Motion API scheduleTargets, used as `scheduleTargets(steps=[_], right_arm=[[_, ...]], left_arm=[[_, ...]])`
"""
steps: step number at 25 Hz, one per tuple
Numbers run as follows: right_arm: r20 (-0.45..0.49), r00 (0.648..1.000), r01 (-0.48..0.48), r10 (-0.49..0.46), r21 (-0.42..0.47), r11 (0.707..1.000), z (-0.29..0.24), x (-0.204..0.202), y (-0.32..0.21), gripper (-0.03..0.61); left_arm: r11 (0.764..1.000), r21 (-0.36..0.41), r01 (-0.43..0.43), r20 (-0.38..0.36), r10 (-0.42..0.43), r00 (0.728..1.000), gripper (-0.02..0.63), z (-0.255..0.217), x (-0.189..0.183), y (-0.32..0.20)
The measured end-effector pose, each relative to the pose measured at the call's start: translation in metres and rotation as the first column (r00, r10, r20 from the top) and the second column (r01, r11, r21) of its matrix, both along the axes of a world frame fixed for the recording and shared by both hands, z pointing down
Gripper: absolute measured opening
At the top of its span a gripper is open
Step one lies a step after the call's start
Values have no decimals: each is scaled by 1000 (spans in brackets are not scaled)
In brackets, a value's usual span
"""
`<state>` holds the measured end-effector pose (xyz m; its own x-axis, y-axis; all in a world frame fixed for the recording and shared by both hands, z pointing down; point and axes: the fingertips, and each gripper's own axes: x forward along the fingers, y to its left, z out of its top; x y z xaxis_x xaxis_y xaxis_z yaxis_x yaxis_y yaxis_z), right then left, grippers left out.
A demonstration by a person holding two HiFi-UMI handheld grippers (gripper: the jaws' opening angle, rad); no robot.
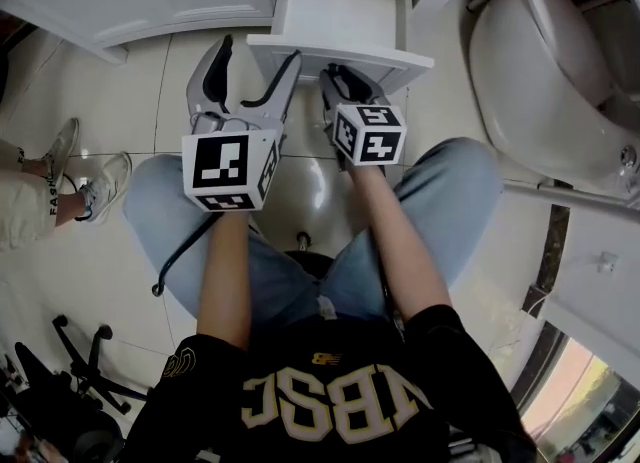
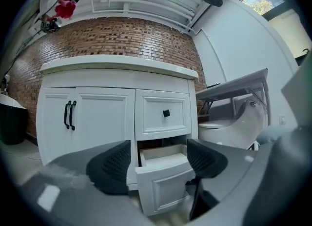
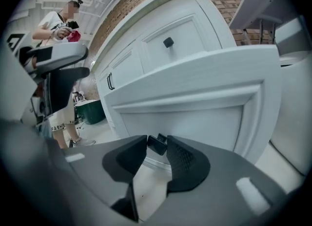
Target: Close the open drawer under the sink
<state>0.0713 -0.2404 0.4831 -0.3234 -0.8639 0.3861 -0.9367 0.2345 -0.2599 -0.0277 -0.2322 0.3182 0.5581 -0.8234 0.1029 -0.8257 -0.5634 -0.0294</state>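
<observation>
Reading "FASH" in dark print along the bystander's beige fabric shorts (image 1: pixel 25 208). Showing cream block letters, seemingly "ABSC", upside down across the wearer's black shirt (image 1: pixel 340 403).

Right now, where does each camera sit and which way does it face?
Head view: on the head, facing steeply down; open drawer, forearms, left tool, right tool.
Left gripper view: on left tool, facing the vanity; jaws apart.
Right gripper view: on right tool, facing drawer front; jaws shut on knob.
Shared: open drawer in all three.
</observation>
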Motion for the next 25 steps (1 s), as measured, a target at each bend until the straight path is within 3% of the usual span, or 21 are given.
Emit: scheduleTargets(steps=[6, 12, 15, 20, 25], right_arm=[[-1, 999, -32, 32, 9, 999, -6, 22, -59, 135], [4, 999, -53, 53, 28, 998, -8, 40, -129, 137], [38, 998, -60, 57, 77, 995, -11, 50, -160, 137], [-45, 988, -137, 146, 153, 979, -15, 56, -173, 148], [-63, 982, -167, 178, 150, 974, -11, 55, -175, 150]], left_arm=[[1000, -8, -18, -26, 17, 1000, 359, 10, -4, -43], [999, 34, -20, 15, 20, 1000, 353, 7, -18, -85], [1000, 16, 2, 39, -3, 999, 351, 14, -29, -98], [999, -1, 45, -5, -45, 999, 351, 12, -40, -109], [999, 5, 42, -7, -42, 999, 351, 11, -39, -109]])
